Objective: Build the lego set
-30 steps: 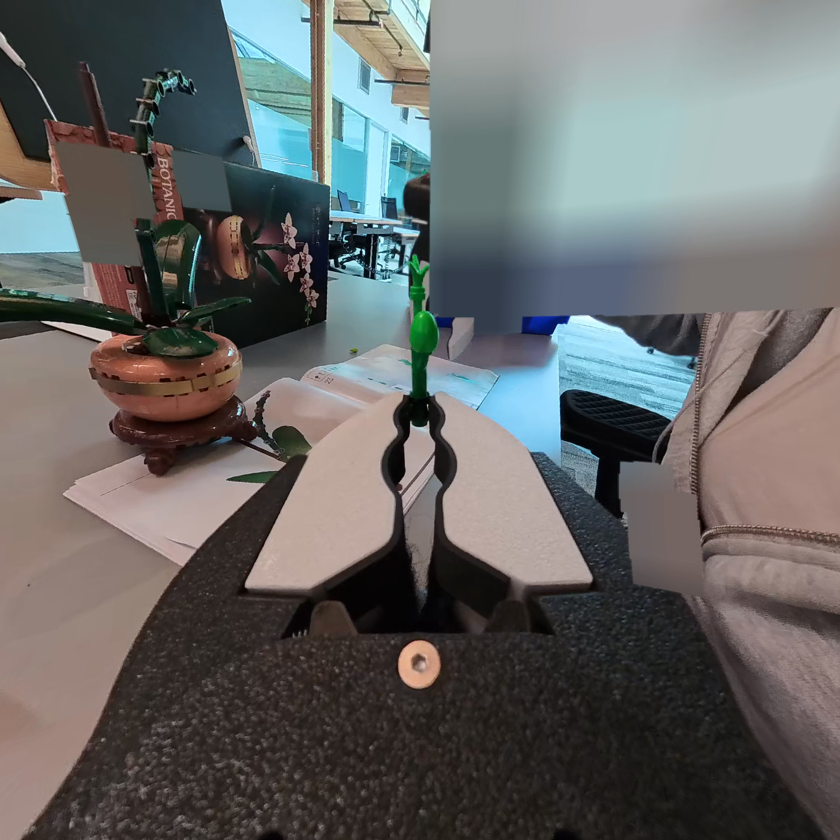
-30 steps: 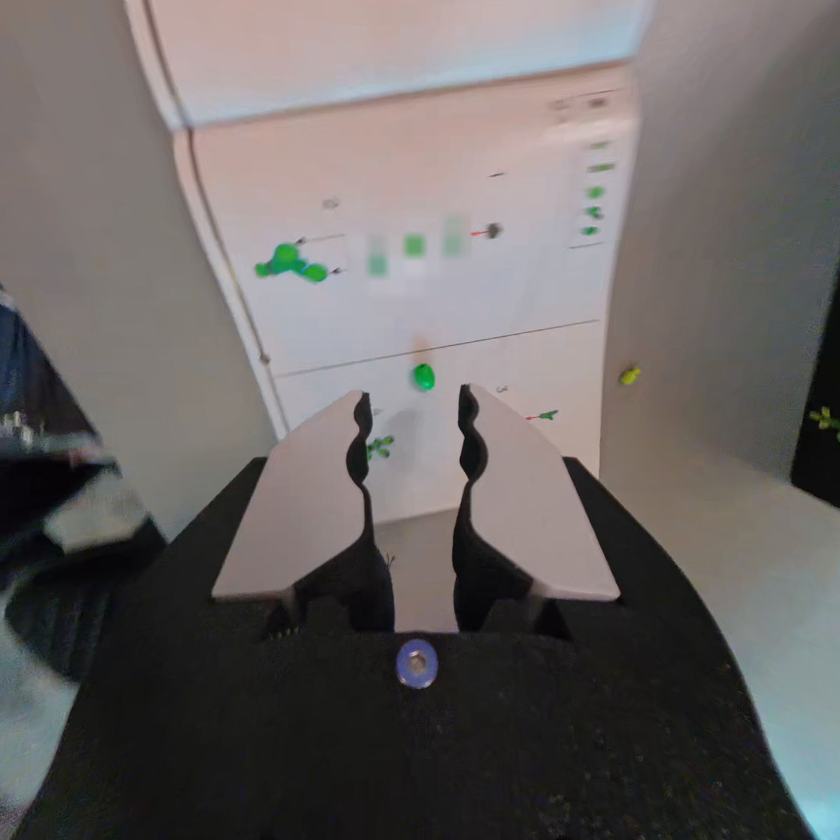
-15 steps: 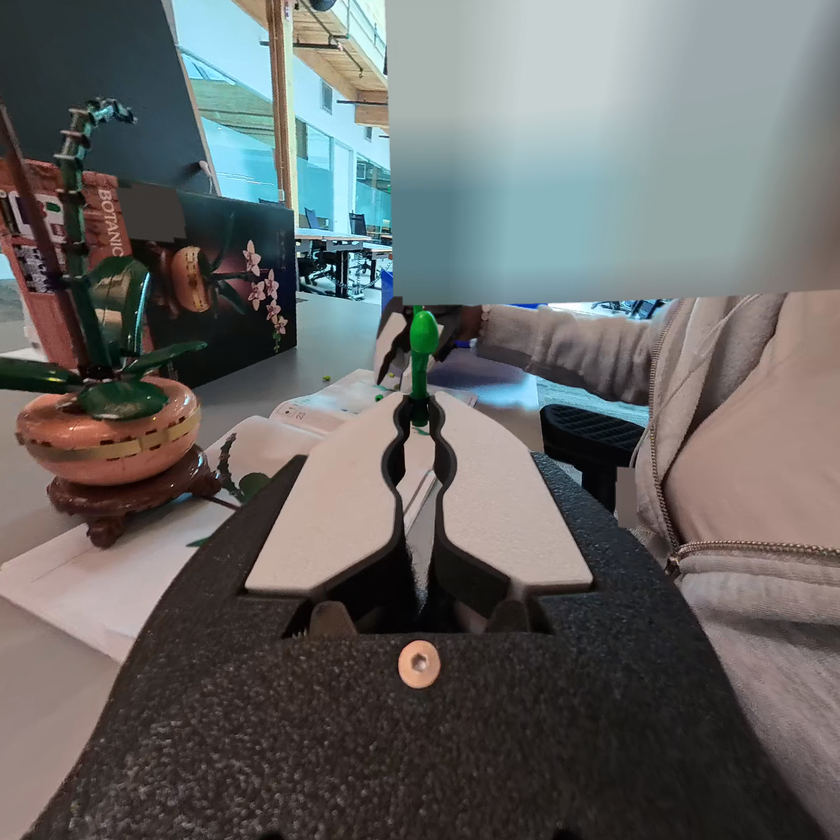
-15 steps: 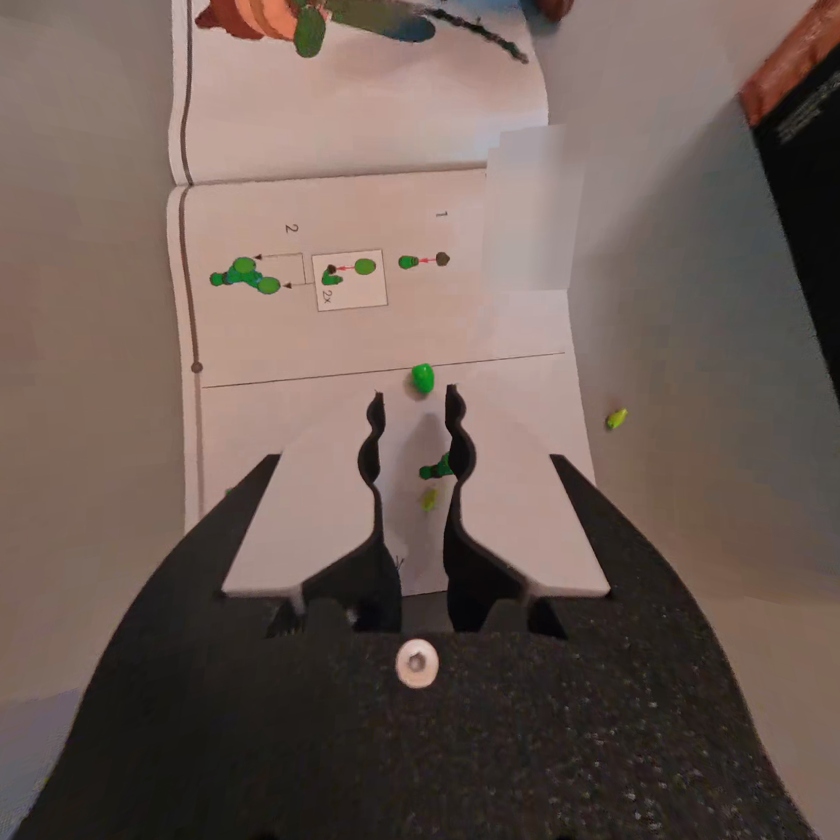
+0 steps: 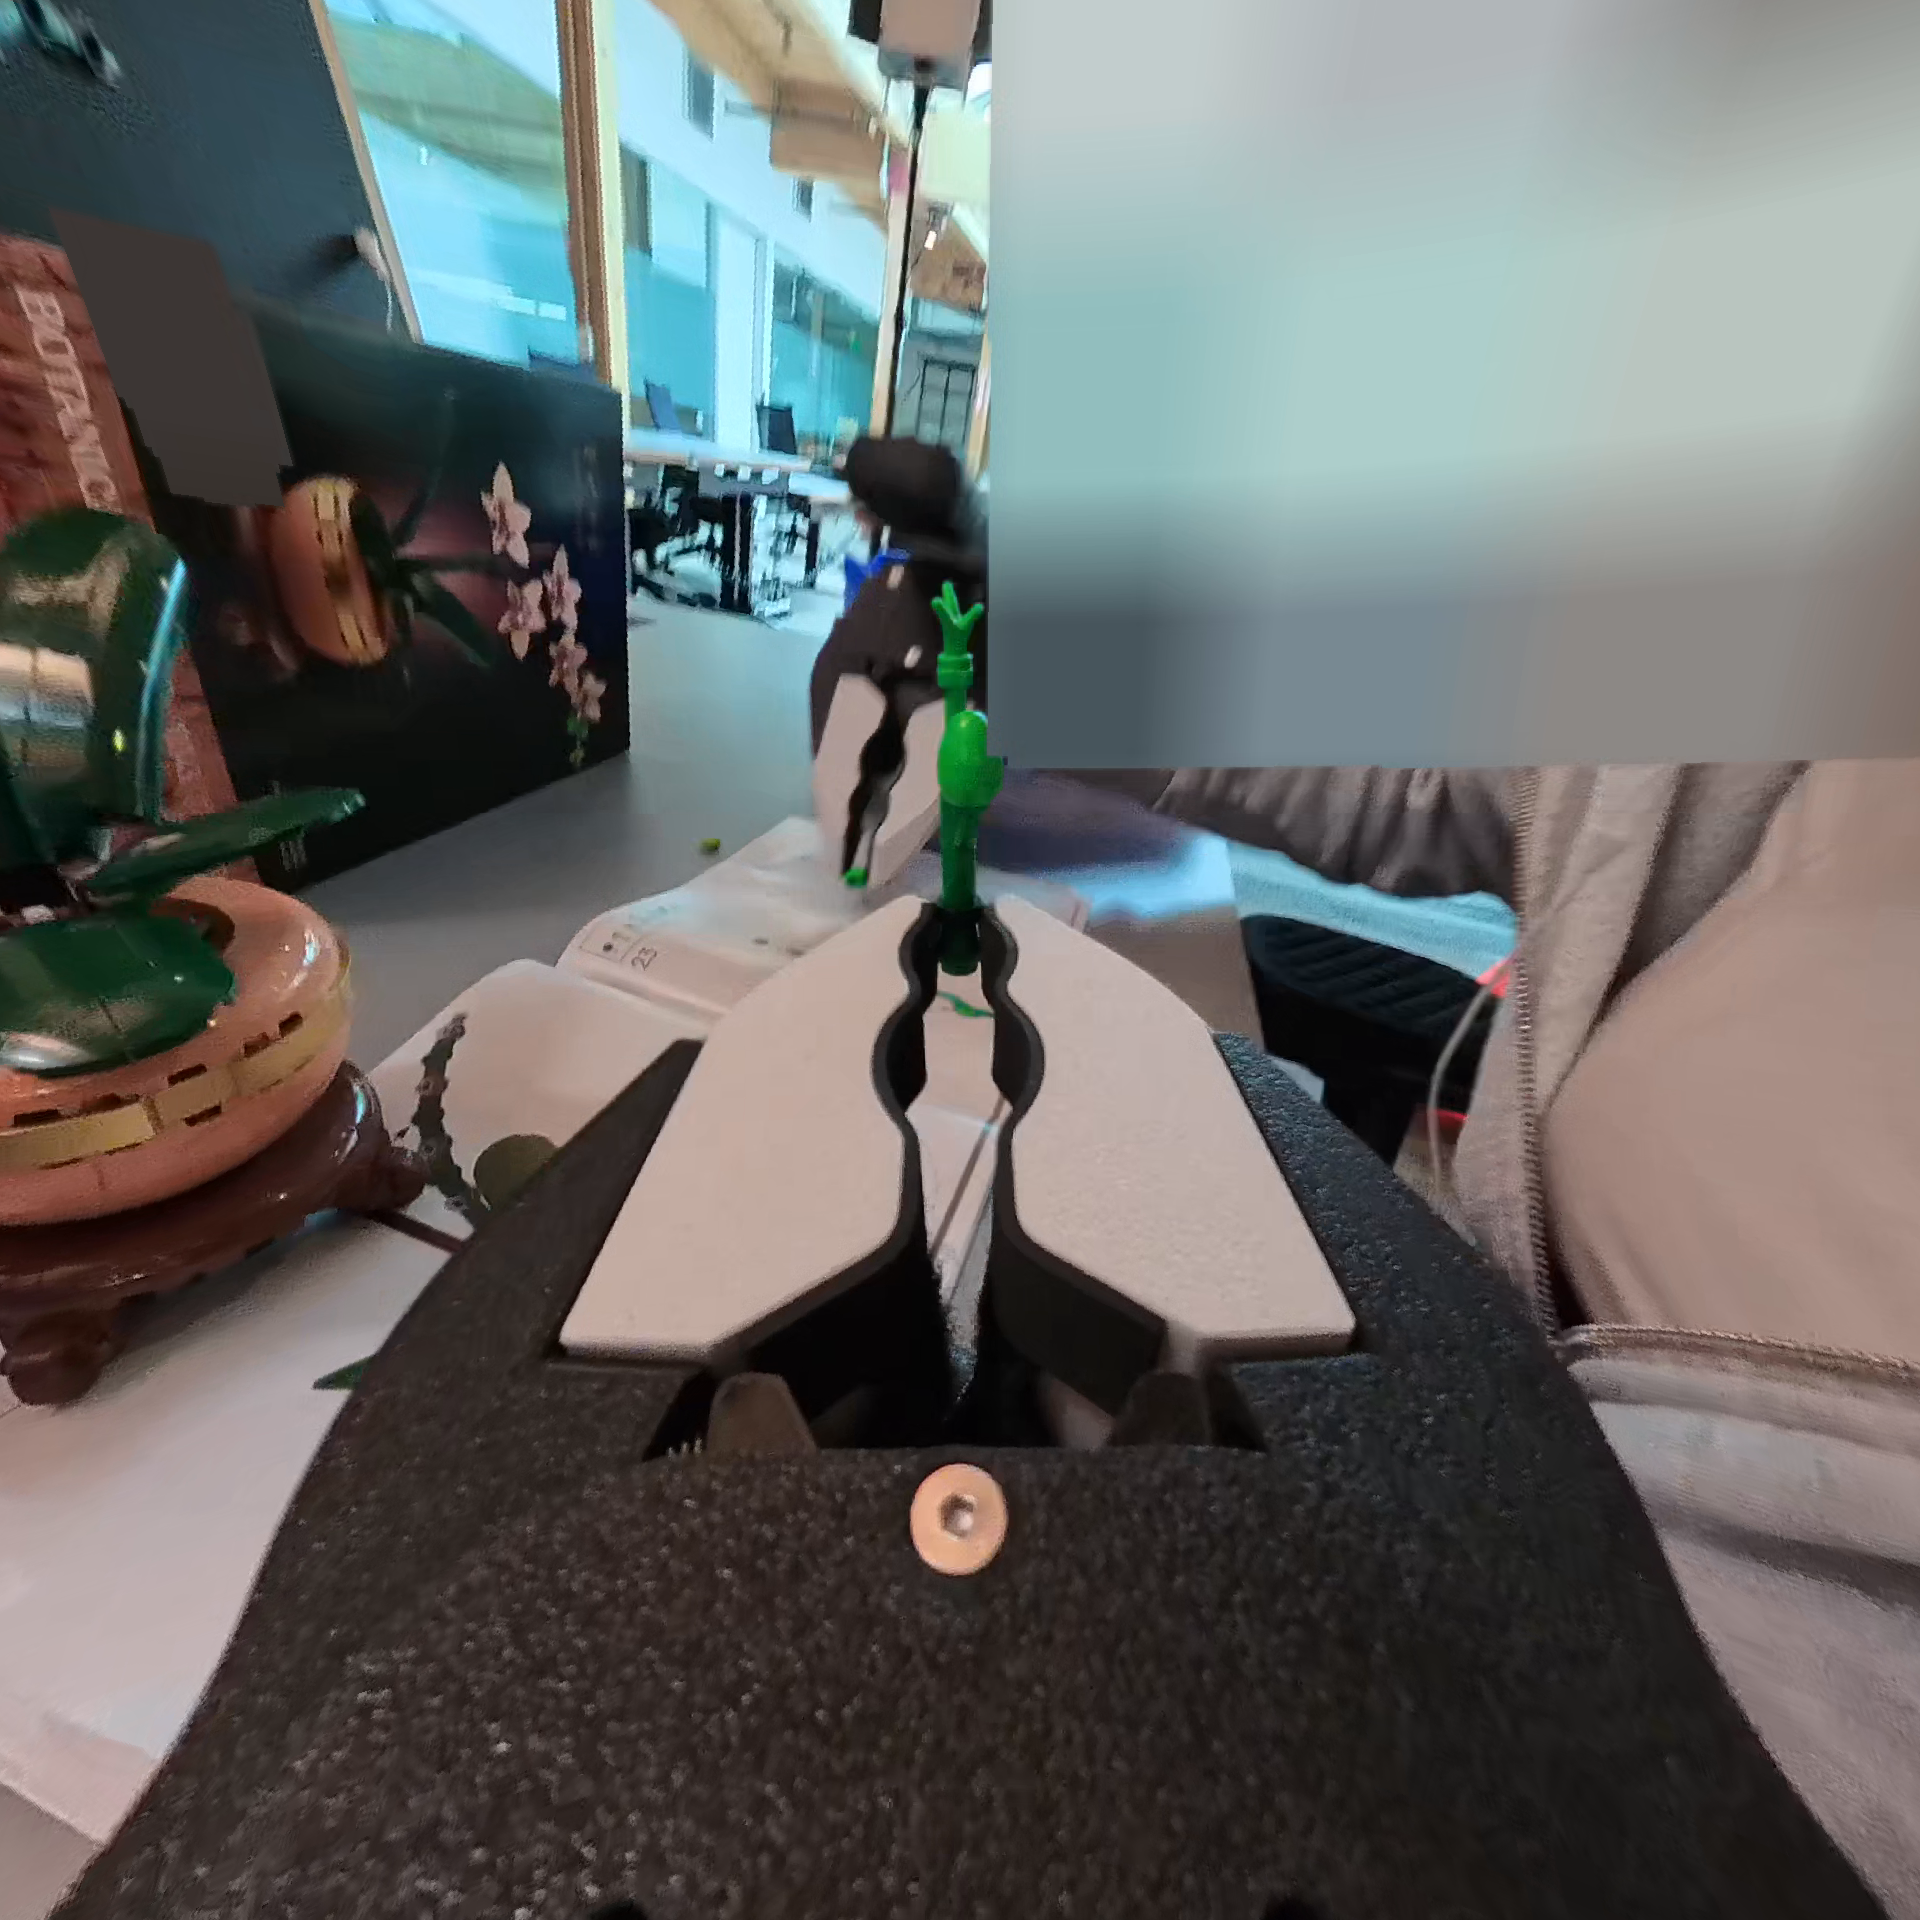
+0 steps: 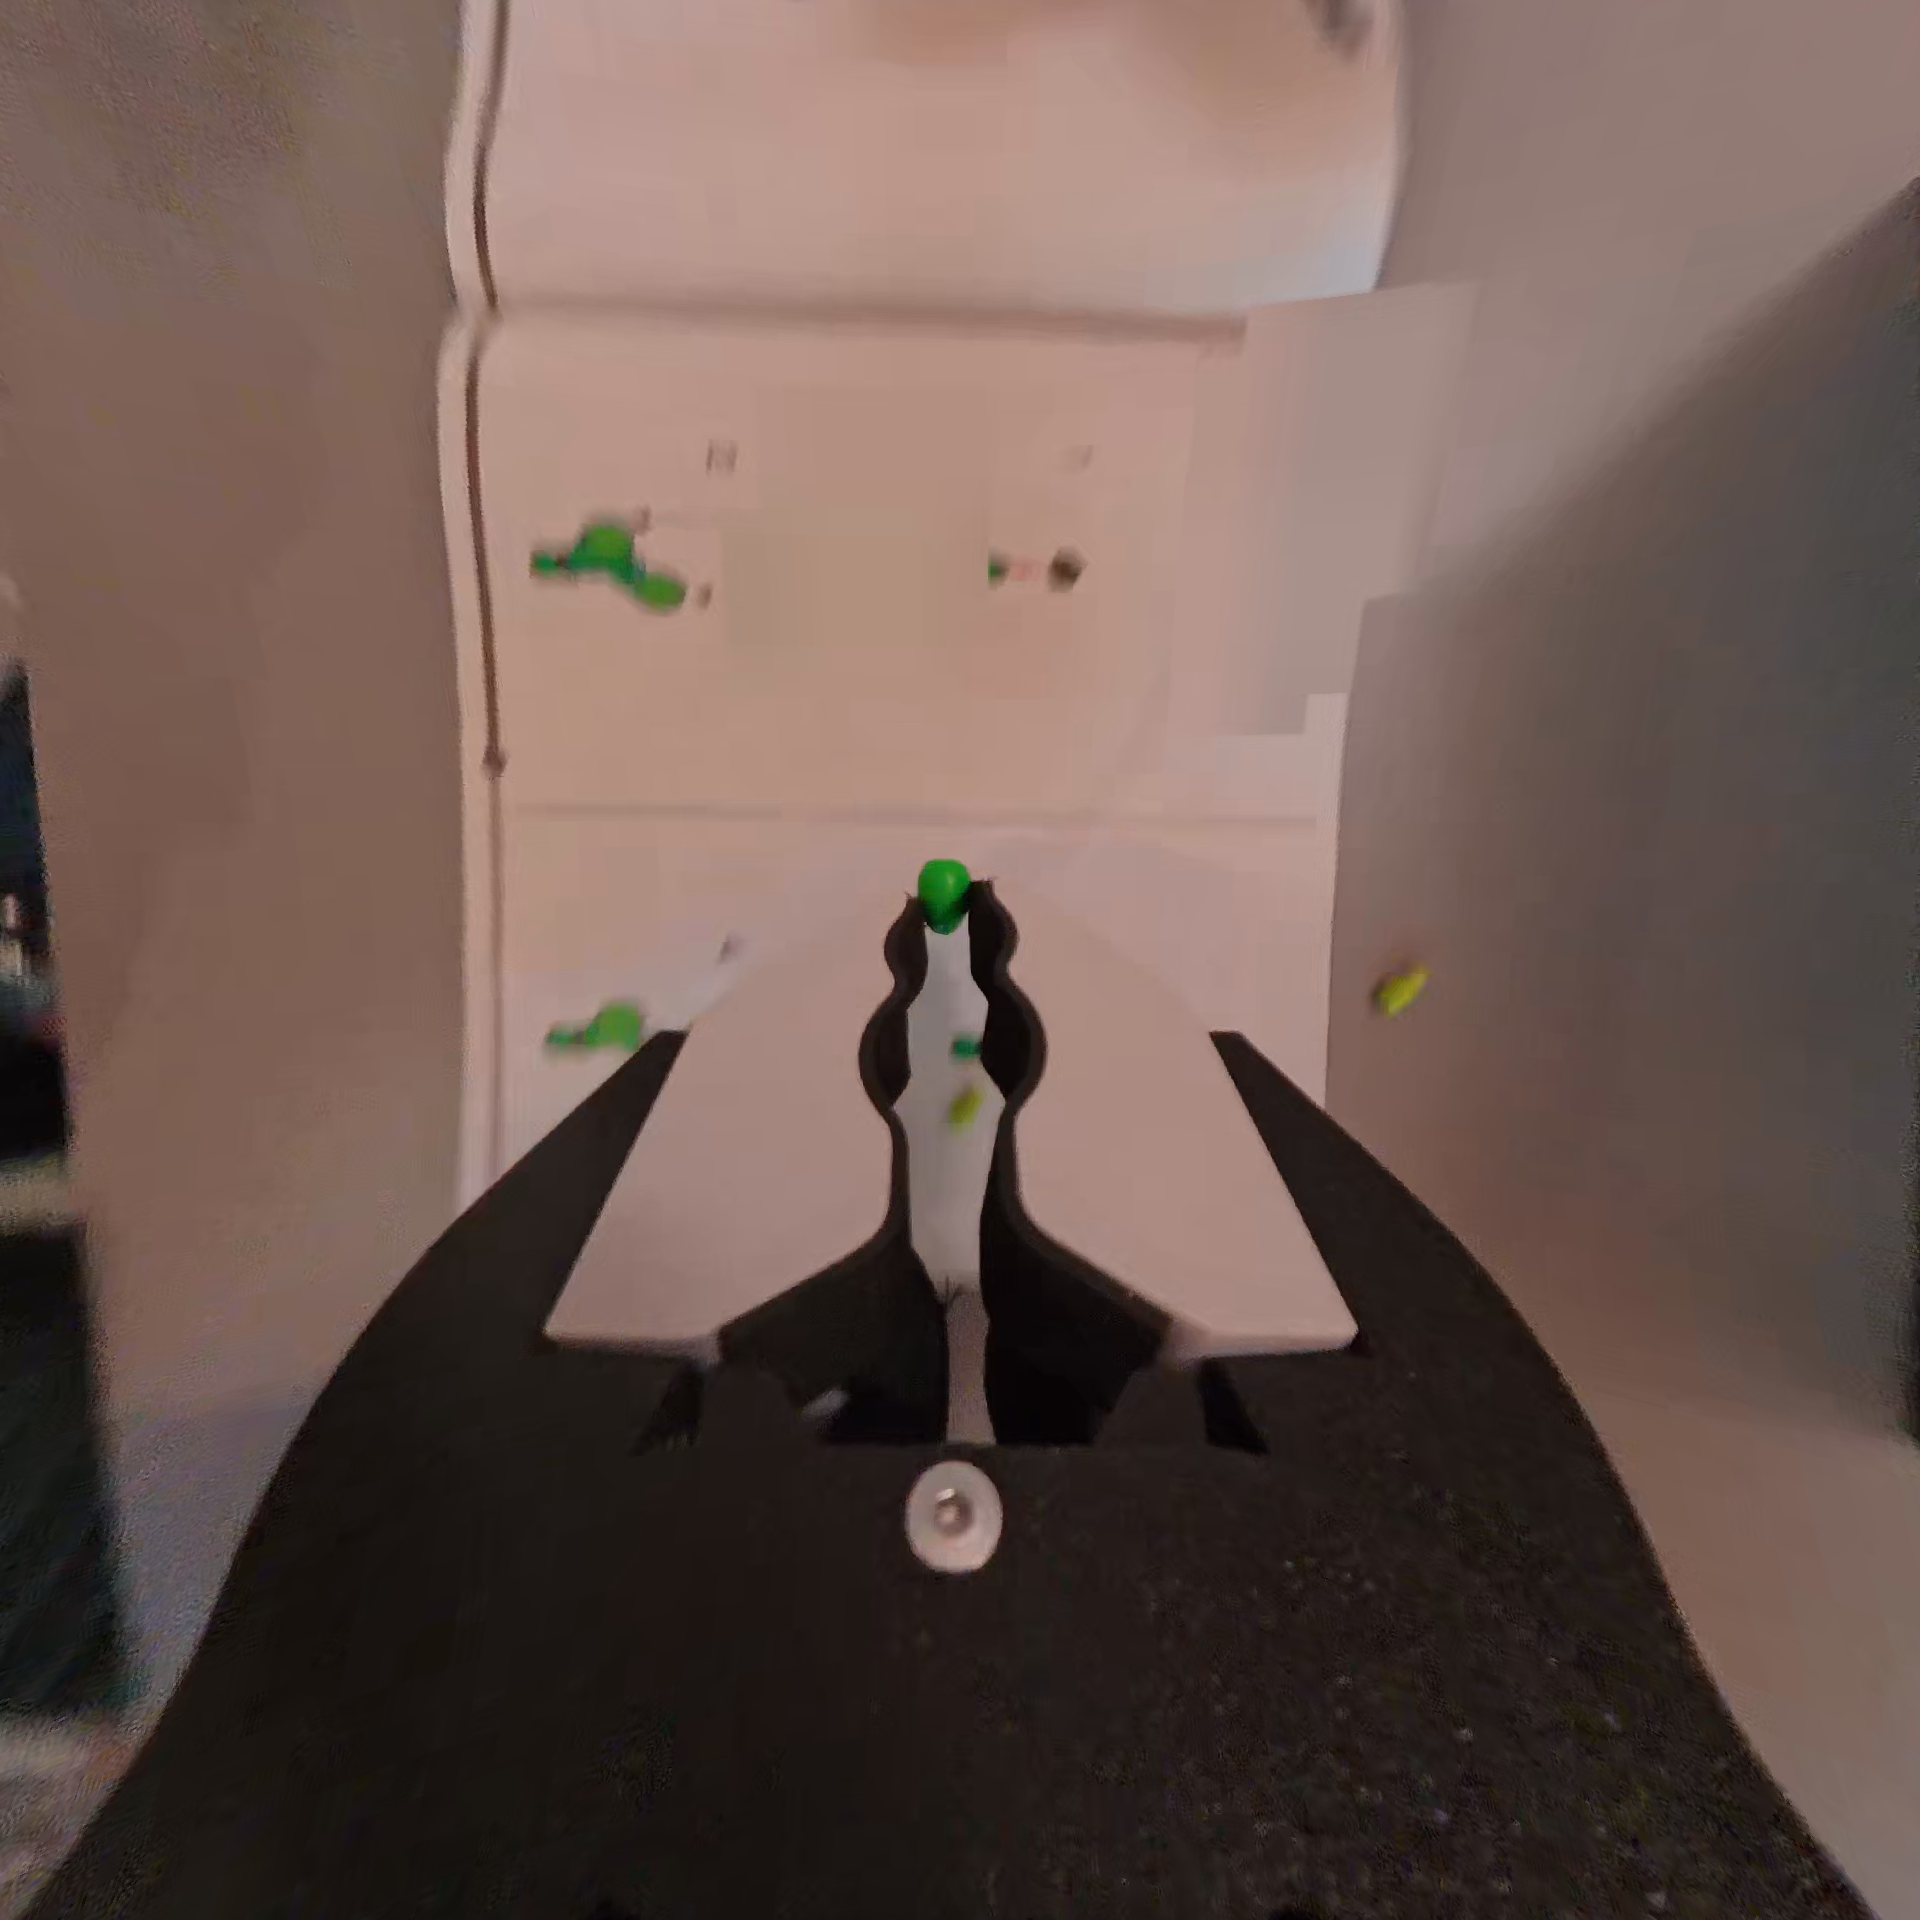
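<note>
Stem work first: my left tool (image 5: 958, 928) is pinching the foot of a bright green stem piece (image 5: 961, 790), which stands upright out of the fingertips, with a bulb partway up and a small forked tip at the top. My right tool (image 6: 943, 925) is pressed together on a small green bud piece (image 6: 942, 891) right at its tips, down on the open instruction booklet (image 6: 831, 665). In the left wrist view I can see that right tool (image 5: 868, 790) farther off, tilted nose-down onto the page, with the green bit at its point touching the paper.

Two more small pieces lie on the page behind the right tool's tips, seen through the gap between its fingers: a darker green one (image 6: 966, 1046) and a pale lime one (image 6: 964, 1108). Another lime piece (image 6: 1401, 989) sits off the booklet on the grey worktop (image 6: 1610, 831), just beyond the page's right edge.

On the left side of the worktop, the built pink pot (image 5: 156, 1049) stands on its dark brown base, resting on the booklet's pages, with glossy dark green leaves (image 5: 197, 831) spreading from its top. Behind it stands the dark set box (image 5: 436, 582) with its orchid picture, upright toward the far edge. A person's light grey zip jacket (image 5: 1662, 1039) fills the right of the left wrist view.
</note>
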`<state>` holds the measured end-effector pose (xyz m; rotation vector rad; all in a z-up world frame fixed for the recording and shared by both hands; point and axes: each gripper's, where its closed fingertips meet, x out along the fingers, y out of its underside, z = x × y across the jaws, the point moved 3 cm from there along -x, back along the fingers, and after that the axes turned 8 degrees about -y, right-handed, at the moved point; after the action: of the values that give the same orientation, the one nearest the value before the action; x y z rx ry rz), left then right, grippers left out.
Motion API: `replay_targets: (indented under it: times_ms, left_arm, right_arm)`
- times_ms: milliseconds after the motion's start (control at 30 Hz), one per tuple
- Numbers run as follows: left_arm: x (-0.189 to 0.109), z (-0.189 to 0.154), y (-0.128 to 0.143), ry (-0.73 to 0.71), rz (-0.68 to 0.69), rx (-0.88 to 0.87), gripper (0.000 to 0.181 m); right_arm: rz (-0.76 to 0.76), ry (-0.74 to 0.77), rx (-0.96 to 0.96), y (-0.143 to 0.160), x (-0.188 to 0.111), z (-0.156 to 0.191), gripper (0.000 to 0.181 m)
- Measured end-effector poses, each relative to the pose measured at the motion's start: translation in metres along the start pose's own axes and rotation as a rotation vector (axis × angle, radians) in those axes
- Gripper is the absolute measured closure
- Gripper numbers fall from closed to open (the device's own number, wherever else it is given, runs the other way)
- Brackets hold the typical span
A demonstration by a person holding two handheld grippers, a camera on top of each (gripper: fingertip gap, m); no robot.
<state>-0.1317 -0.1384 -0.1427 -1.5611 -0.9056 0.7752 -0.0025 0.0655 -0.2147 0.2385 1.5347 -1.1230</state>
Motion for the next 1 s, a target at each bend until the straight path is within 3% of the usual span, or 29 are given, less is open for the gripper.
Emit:
replay_targets:
  times_ms: [100, 133, 300, 467, 767, 900, 1000]
  left_arm:
    - [0.012, -0.001, 0.010, -0.014, 0.101, 0.052, 0.175]
    - [0.015, -0.003, 0.013, -0.020, 0.123, 0.076, 0.175]
    - [0.019, -0.011, 0.019, -0.002, 0.146, 0.102, 0.175]
    - [0.010, -0.008, 0.018, -0.017, 0.130, 0.100, 0.175]
    - [0.001, 0.001, 0.019, -0.027, 0.107, 0.073, 0.175]
    - [0.001, 0.002, 0.020, -0.026, 0.107, 0.068, 0.175]
    - [0.001, 0.002, 0.021, -0.027, 0.109, 0.067, 0.175]
  right_arm:
    - [0.578, 0.005, 0.018, 0.023, -0.024, 0.028, 0.173]
    - [0.705, -0.030, 0.045, 0.027, -0.029, 0.041, 0.173]
    - [0.961, -0.066, 0.203, 0.044, -0.025, 0.060, 0.173]
    - [0.997, -0.053, 0.250, 0.043, -0.005, 0.051, 0.173]
    - [0.969, -0.055, 0.242, 0.037, 0.002, 0.050, 0.168]
    - [0.923, -0.015, 0.252, 0.040, -0.005, 0.049, 0.153]
    - [0.784, 0.041, 0.251, 0.036, -0.014, 0.049, 0.151]
